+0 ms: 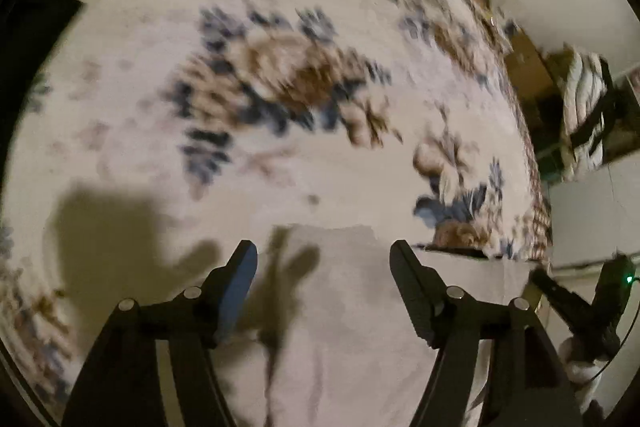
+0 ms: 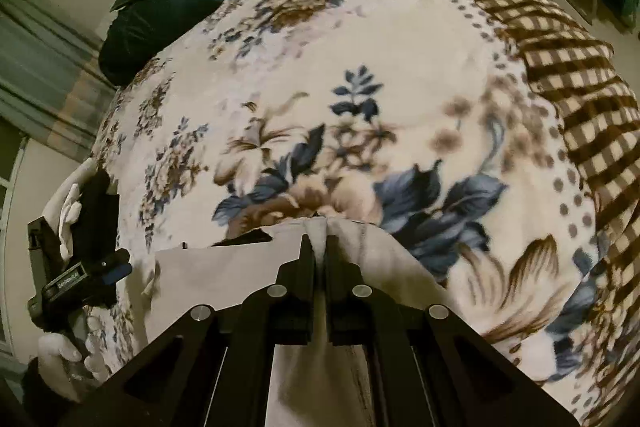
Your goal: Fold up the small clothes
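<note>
Right now the right gripper [image 2: 318,241] is clenched on a bunched edge of the pale cloth [image 2: 224,267] lying on the flowered blanket [image 2: 360,47], while the left gripper [image 1: 324,255] hangs released just above it (nothing between its fingers). Better to carry that edge straight across, keeping it taut and square.

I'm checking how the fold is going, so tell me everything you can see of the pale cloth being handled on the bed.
The pale cloth is a plain, off-white, thin-looking woven piece with no print. It lies on the floral blanket, largely flat, with a straight far edge in the left wrist view. The right gripper is shut on a bunched fold of it, drawing soft creases toward the pinch. The left gripper hangs open over it, its pads not pressing on it, and casts shadows onto it.
</note>
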A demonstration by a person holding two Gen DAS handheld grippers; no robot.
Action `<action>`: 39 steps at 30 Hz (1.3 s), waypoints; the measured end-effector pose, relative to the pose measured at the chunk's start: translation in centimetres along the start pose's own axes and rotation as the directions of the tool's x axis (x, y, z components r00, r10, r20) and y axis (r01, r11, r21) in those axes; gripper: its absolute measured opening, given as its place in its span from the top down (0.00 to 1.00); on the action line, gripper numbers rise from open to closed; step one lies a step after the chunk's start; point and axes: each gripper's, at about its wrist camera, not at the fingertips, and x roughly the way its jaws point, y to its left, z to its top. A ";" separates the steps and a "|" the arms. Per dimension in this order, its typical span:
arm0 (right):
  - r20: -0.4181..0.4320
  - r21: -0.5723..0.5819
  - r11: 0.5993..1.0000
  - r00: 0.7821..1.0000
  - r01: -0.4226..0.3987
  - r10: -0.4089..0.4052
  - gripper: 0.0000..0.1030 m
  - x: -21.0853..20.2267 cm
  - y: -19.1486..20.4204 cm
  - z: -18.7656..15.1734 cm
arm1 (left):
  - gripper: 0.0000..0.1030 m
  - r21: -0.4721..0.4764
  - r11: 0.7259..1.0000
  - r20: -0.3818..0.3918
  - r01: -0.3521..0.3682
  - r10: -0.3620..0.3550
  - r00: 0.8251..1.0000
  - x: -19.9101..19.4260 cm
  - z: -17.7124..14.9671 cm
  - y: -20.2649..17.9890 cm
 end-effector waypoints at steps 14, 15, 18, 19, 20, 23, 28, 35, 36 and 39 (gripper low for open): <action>0.002 0.035 0.999 1.000 0.003 -0.003 0.96 -0.1 0.0 0.0 | 0.96 0.005 0.998 0.128 -0.069 0.068 0.989 -2.1 -1.5 0.5; 0.005 0.041 0.999 1.000 -0.004 0.004 0.96 0.0 0.0 0.2 | 0.96 -0.006 0.998 0.124 -0.068 0.068 0.990 -2.0 -1.4 0.8; 0.005 0.046 0.999 1.000 0.006 -0.006 0.96 0.4 0.2 0.8 | 0.96 -0.030 0.997 0.102 -0.075 0.078 0.992 -1.1 -1.0 1.6; -0.001 0.051 0.999 1.000 0.008 -0.008 0.96 0.8 0.2 1.0 | 0.96 -0.026 0.996 0.094 -0.085 0.087 0.992 -0.4 -0.8 1.4; -0.008 0.050 0.999 1.000 0.013 -0.013 0.96 1.2 0.3 1.2 | 0.96 -0.020 0.996 0.080 -0.091 0.092 0.993 0.2 -0.6 1.4; -0.059 0.045 0.997 0.996 0.063 -0.060 0.96 3.6 0.0 1.8 | 0.92 -0.011 0.993 0.018 -0.118 0.119 0.993 1.8 -0.2 1.8; -0.113 0.112 0.990 0.990 0.091 -0.078 0.70 4.3 -1.6 2.0 | 0.72 -0.017 0.987 0.038 -0.160 0.161 0.986 -0.8 -0.5 1.6; 0.020 0.187 0.979 0.996 0.077 -0.082 0.40 -4.1 -2.5 -3.3 | 0.52 -0.002 0.984 0.092 -0.176 0.175 0.980 -5.6 -5.3 0.0; 0.019 0.212 0.973 0.996 0.086 -0.092 0.40 -4.9 -2.8 -5.1 | 0.52 0.013 0.984 0.079 -0.176 0.174 0.982 -5.4 -6.3 -0.6; -0.007 0.281 0.957 0.997 0.075 -0.076 0.40 -5.4 -3.6 -9.1 | 0.52 0.076 0.979 0.031 -0.187 0.185 0.982 -3.8 -9.2 -2.1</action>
